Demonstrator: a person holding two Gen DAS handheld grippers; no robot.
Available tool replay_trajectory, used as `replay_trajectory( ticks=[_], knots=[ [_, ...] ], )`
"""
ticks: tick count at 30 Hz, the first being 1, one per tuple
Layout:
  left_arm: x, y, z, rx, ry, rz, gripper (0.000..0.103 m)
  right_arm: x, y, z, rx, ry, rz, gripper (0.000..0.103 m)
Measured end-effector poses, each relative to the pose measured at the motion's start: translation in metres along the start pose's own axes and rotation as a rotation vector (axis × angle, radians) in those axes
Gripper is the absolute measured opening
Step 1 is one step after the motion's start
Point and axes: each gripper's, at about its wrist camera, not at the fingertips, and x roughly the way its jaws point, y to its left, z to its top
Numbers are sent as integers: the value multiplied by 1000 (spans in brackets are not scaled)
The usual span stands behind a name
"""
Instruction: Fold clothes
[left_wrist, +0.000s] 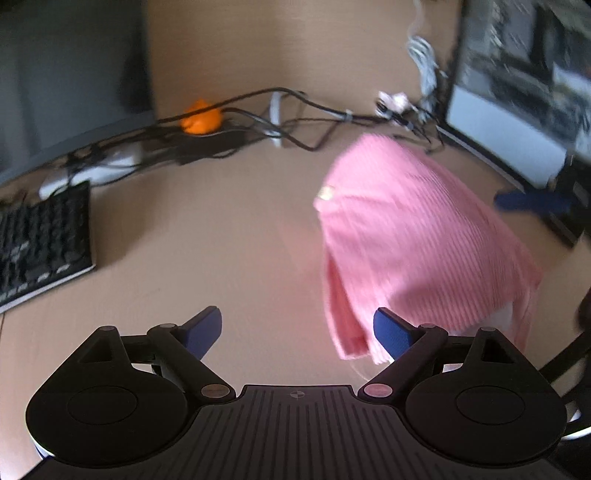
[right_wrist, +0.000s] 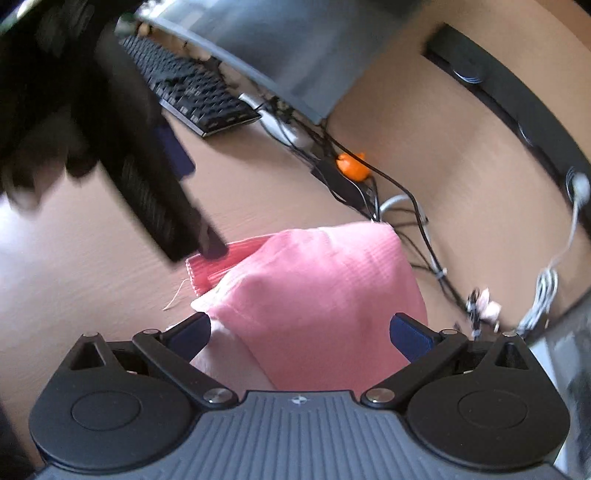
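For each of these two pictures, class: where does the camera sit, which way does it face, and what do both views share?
Left wrist: sits behind the open left gripper, facing across the desk toward the keyboard and cables.
Right wrist: sits behind the open right gripper, looking over the pink garment; the left gripper crosses its upper left.
Shared: pink garment, keyboard, orange object.

text: none readable | keyboard (left_wrist: 44, 243) keys: blurred, legends not legible | monitor (left_wrist: 524, 85) content: too blurred to read
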Motion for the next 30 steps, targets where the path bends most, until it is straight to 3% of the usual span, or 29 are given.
replay_trajectory(
  ticks=[2, 4, 6, 9, 16, 21, 24, 27, 30],
  knots=[
    [-3, 15, 0, -49, 0, 8, 93, 4, 5, 3, -38, -13, -30, 103],
    [1, 24, -2, -56, 10, 62, 93, 3, 3, 6, -21, -33, -67, 103],
    [7, 28, -3, -55, 12, 69, 93, 1, -8, 9, 38, -47, -97, 103],
    [19, 18, -2, -13, 14, 58, 93, -2, -22, 11, 107, -58, -130, 103],
    [32, -11, 2, 67, 10, 13, 93, -6, -33, 8, 136, -82, -179, 103],
    [31, -17, 4, 84, 2, -3, 93, -16, -31, 0, 143, -71, 7, 103],
    [29, -15, 5, 71, -1, -11, 93, -10, -14, -9, 67, -47, 36, 103],
    [30, -12, 6, 64, 2, -24, 93, 1, -4, -11, 17, -33, -36, 103],
    [30, -14, 5, 71, 10, -25, 93, 3, -16, -6, 63, -55, -136, 103]
  ],
)
